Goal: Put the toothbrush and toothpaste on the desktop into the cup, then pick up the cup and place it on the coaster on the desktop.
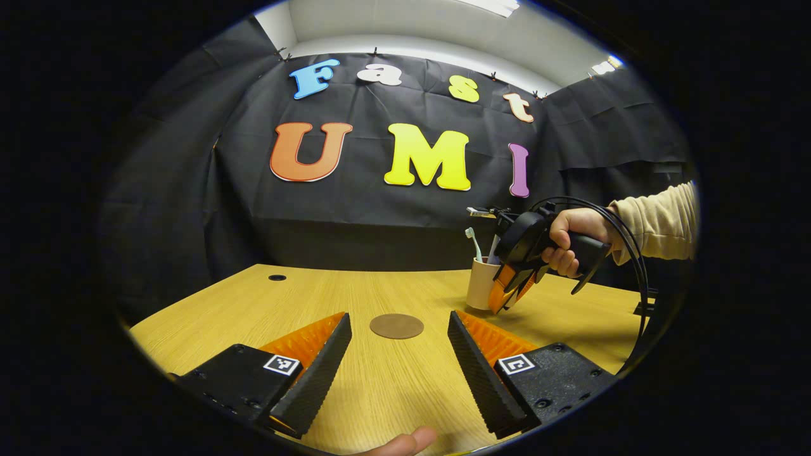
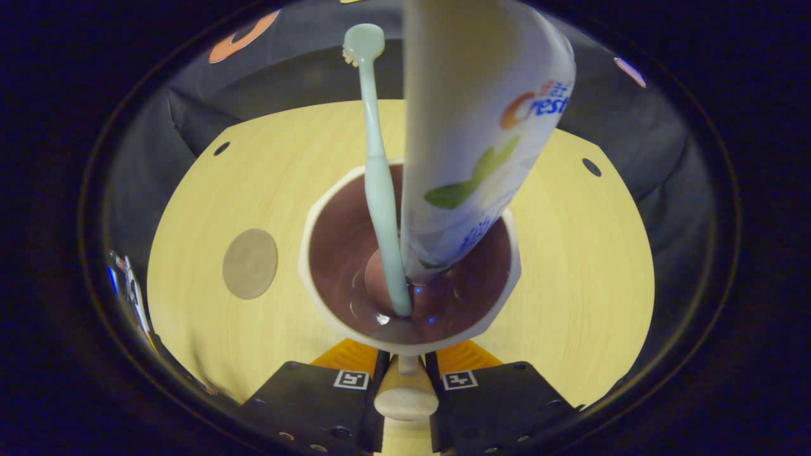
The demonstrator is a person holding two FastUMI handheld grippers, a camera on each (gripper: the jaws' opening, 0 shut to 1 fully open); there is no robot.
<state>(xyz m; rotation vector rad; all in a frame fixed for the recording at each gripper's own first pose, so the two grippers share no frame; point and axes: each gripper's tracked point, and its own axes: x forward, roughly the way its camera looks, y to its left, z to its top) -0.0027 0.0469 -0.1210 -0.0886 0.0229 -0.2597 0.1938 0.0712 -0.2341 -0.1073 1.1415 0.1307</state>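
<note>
The right gripper (image 2: 405,370) grips the handle (image 2: 405,396) of the cup (image 2: 317,215), which stands on the desk (image 2: 589,266) with the toothbrush (image 2: 380,183) and toothpaste (image 2: 469,126) upright inside. The coaster (image 1: 396,326) lies left of the cup, well apart. The left gripper (image 1: 399,354) hovers spread wide nearby, grasping nothing.

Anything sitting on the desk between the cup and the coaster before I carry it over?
Nothing: in both the right and left gripper views, only bare desktop separates the cup from the coaster.
</note>
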